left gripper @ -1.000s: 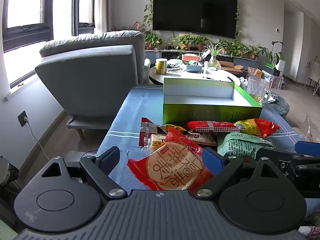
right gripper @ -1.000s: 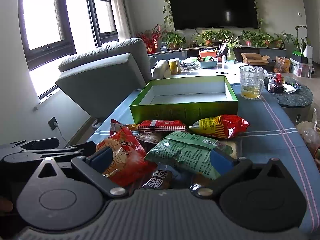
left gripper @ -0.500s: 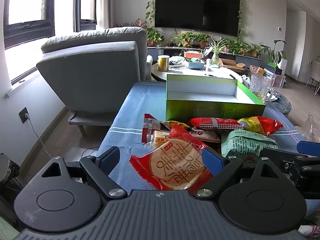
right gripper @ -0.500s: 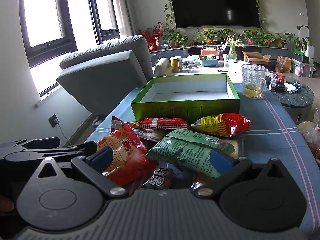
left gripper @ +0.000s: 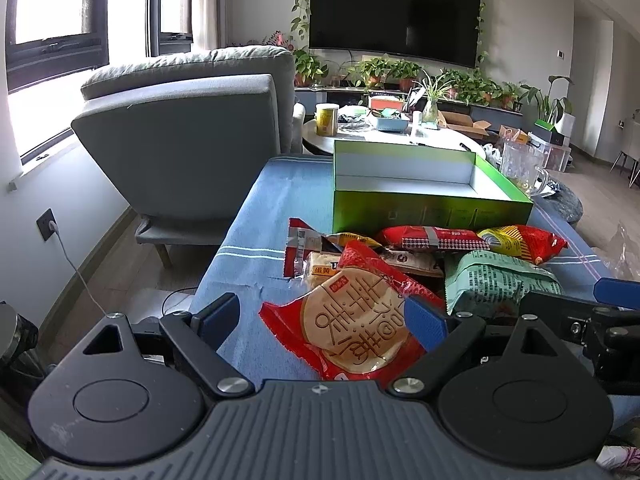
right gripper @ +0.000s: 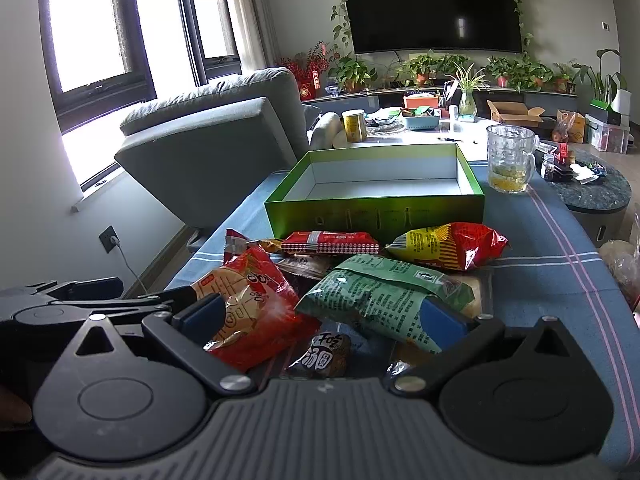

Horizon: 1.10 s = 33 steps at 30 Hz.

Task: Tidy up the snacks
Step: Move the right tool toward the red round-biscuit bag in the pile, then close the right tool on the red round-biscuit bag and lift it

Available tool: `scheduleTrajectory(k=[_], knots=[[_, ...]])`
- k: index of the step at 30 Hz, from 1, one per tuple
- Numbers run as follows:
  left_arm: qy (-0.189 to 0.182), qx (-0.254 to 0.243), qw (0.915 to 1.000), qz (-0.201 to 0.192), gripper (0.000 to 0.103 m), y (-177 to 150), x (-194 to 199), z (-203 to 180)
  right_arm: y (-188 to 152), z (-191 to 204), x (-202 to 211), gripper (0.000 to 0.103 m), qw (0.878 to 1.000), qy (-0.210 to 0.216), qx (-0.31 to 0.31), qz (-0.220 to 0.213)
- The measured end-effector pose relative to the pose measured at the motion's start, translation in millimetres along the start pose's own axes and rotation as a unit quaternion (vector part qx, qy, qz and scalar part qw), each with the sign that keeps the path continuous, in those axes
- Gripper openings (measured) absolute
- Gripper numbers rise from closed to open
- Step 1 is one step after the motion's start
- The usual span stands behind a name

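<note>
A heap of snack packets lies on the blue tablecloth in front of an empty green box [left gripper: 432, 204], also in the right wrist view [right gripper: 376, 210]. My left gripper [left gripper: 320, 316] is open, its jaws on either side of a red round-cracker packet [left gripper: 352, 324]. My right gripper [right gripper: 324, 316] is open over the red packet [right gripper: 248, 304], a green packet [right gripper: 380, 292] and a small dark snack [right gripper: 324, 356]. Further back lie a long red packet [right gripper: 330, 242] and a yellow-red packet [right gripper: 448, 246]. Neither gripper holds anything.
A glass mug [right gripper: 510, 158] stands right of the box. A grey armchair [left gripper: 188, 136] is at the left past the table edge. A round white table with clutter [left gripper: 384, 128] is behind the box. A plastic bag [right gripper: 624, 268] lies at the right.
Both grippers have lifted slightly and tilted, so the snacks and box sit a little lower and farther in view. Both stay open; nothing was grasped.
</note>
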<state>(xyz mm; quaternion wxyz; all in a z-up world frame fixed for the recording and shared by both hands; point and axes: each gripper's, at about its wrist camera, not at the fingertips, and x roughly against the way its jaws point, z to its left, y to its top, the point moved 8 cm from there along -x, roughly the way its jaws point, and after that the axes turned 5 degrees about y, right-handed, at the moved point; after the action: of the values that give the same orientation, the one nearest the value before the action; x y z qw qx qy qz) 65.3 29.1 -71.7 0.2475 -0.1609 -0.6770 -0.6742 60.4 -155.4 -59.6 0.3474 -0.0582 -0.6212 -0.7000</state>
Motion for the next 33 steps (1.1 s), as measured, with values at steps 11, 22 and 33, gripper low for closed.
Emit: scheduleTrajectory(k=[11,22,33], knots=[[0.002,0.004,1.0,0.006,0.089,-3.0,-3.6,2.7,-1.8,0.2,-1.4,0.078,1.0,0.001,0.0,0.003],[0.009,0.007,0.9998,0.016,0.089,-7.9,-8.0,8.4,-1.5,4.2,-4.7,0.078,1.0,0.007,0.01,0.003],[-0.018,0.027,0.9972,0.067,0.084,-28.5,-30.3,14.5,13.1,41.9,-60.1,0.078,0.986,0.127,0.098,0.041]])
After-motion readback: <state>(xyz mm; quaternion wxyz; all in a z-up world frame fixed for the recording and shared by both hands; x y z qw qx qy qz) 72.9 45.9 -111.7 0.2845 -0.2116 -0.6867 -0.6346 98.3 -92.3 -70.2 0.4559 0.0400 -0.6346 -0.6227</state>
